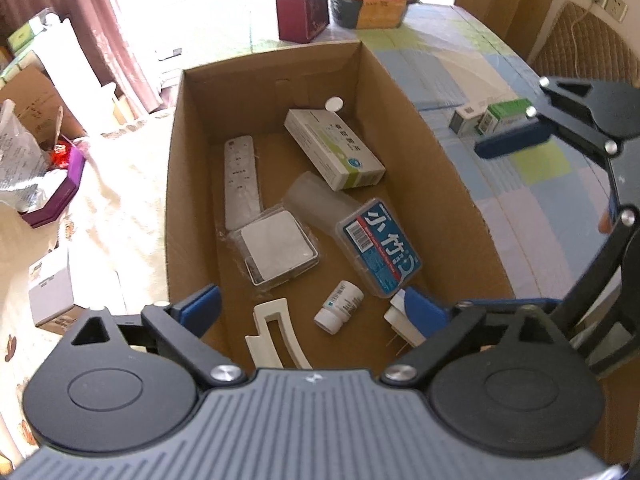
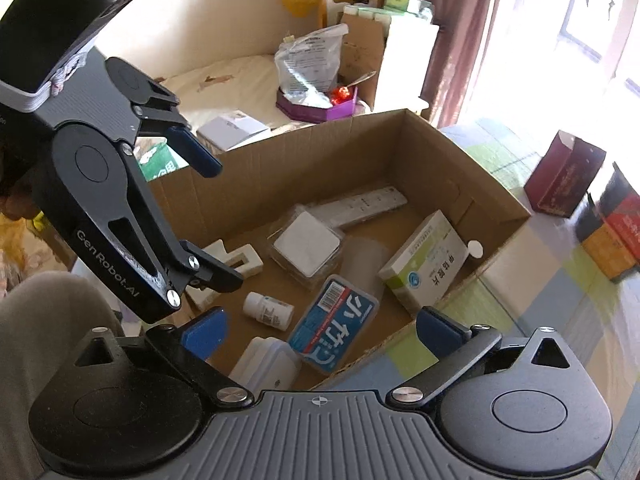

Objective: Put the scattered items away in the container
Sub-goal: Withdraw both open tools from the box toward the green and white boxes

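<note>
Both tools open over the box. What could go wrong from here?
1. The small green-and-white boxes sit outside the brown cardboard box, on the checked tablecloth; the tidy could end with them left out.
2. The open right tool and the open left tool hang close together over the cardboard box; they could collide.

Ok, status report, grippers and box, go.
Left gripper open, empty, over cardboard box. Right gripper open, empty. Small boxes on tablecloth outside. Nothing blocking.
</note>
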